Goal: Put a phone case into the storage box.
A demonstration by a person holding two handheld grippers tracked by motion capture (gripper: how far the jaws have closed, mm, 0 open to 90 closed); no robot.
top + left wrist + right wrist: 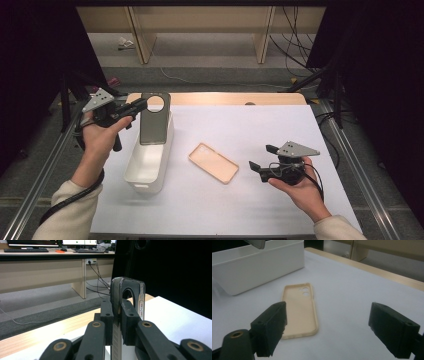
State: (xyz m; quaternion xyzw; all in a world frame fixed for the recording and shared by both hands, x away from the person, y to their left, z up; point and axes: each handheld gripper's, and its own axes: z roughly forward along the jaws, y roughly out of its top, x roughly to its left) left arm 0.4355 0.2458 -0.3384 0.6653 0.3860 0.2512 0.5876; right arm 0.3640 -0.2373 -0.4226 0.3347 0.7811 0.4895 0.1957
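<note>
So the biggest thing here is the white-covered counter point(280, 130) with its pale wooden edge, and everything's easiest to place off the long white rectangular plastic bin point(149, 161) sitting toward the left side of it. Right above the far end of that bin, the left tool point(136, 108) is clenched on the dark grey phone case with the big round camera cutout point(154, 119), gripping it by the upper edge near the cutout so the case hangs upright with its lower end over the bin's opening; whether it touches the bin I can't tell. In the left gripper view you can see the pads squeezing the thin edge point(116, 315) of the case, so that's a pretty narrow bite. Just to the right of the bin, lying flat with its open side up, is a peach-coloured soft phone case point(213, 162), apart from the bin wall. Further right of that, the right tool point(264, 158) hovers above the counter with its jaws spread wide and nothing between them, pointed at the peach case. My take: the step is dropping the dark case into the bin, and doing it well means lowering it until the bottom is well inside the walls before releasing, keeping it vertical so it doesn't catch the rim or tip out.
</note>
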